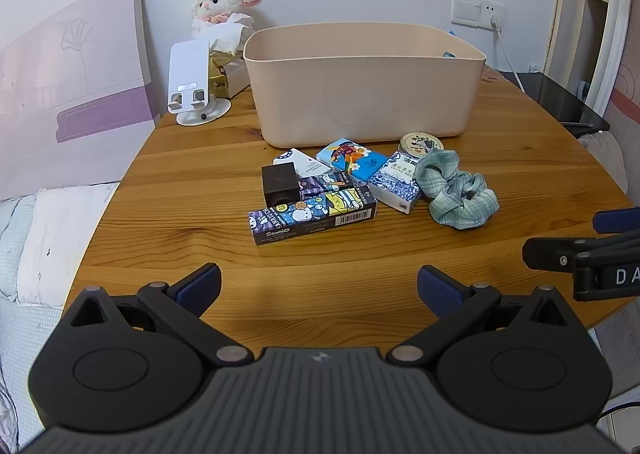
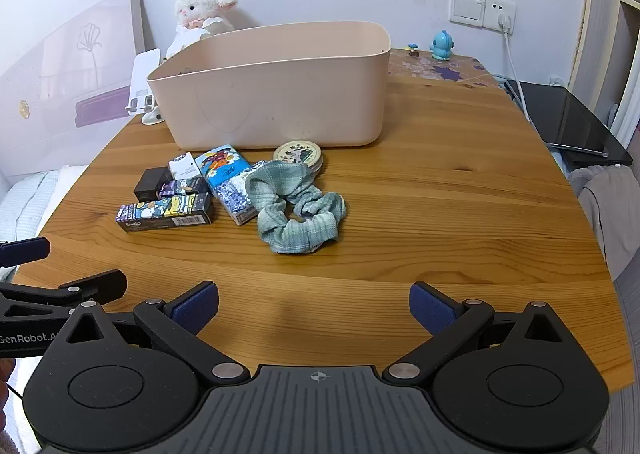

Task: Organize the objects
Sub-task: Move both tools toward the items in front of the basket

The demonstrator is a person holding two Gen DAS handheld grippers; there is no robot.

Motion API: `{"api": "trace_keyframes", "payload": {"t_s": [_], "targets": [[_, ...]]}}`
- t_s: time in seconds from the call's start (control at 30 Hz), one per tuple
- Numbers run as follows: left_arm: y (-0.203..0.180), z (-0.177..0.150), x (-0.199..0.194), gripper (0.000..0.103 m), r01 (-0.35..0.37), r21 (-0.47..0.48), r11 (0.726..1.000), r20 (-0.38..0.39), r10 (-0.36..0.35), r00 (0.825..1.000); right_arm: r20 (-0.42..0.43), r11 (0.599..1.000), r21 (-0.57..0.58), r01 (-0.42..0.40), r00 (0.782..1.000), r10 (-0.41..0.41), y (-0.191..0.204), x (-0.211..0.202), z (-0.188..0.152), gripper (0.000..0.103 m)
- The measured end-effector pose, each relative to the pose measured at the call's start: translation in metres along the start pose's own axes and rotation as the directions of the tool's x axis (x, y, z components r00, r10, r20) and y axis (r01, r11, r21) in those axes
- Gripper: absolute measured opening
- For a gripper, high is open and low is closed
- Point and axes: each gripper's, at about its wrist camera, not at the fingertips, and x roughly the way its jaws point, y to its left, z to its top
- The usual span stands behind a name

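A beige plastic bin (image 1: 362, 94) (image 2: 276, 94) stands at the back of the round wooden table (image 1: 200, 246) (image 2: 460, 194). In front of it lie a long cartoon-print box (image 1: 314, 216) (image 2: 164, 213), a small black box (image 1: 280, 184) (image 2: 152, 182), a white case (image 1: 300, 162) (image 2: 184, 166), two tissue packs (image 1: 354, 158) (image 2: 222, 168), a round tin (image 1: 420, 143) (image 2: 298, 152) and a green plaid scrunchie (image 1: 456, 188) (image 2: 298, 206). My left gripper (image 1: 319, 288) is open and empty, near the table's front edge. My right gripper (image 2: 314, 308) is open and empty, also at the front.
A white phone stand (image 1: 192, 82) and a plush lamb (image 1: 224, 0) stand left of the bin. A blue figurine (image 2: 441, 44) sits at the back right. A dark tablet (image 2: 576, 126) lies off the right edge. A bed (image 1: 40, 238) is at left.
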Motion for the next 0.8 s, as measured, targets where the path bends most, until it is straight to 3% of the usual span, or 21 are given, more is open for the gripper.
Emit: {"api": "trace_keyframes", "payload": {"t_s": [0.8], "targets": [[-0.0009, -0.0007, 0.0009, 0.103, 0.002, -0.002, 1.0, 0.004, -0.002, 1.0, 0.006, 1.0, -0.009, 0.004, 1.0, -0.004, 0.0011, -0.0002, 0.0015, 0.103]]}}
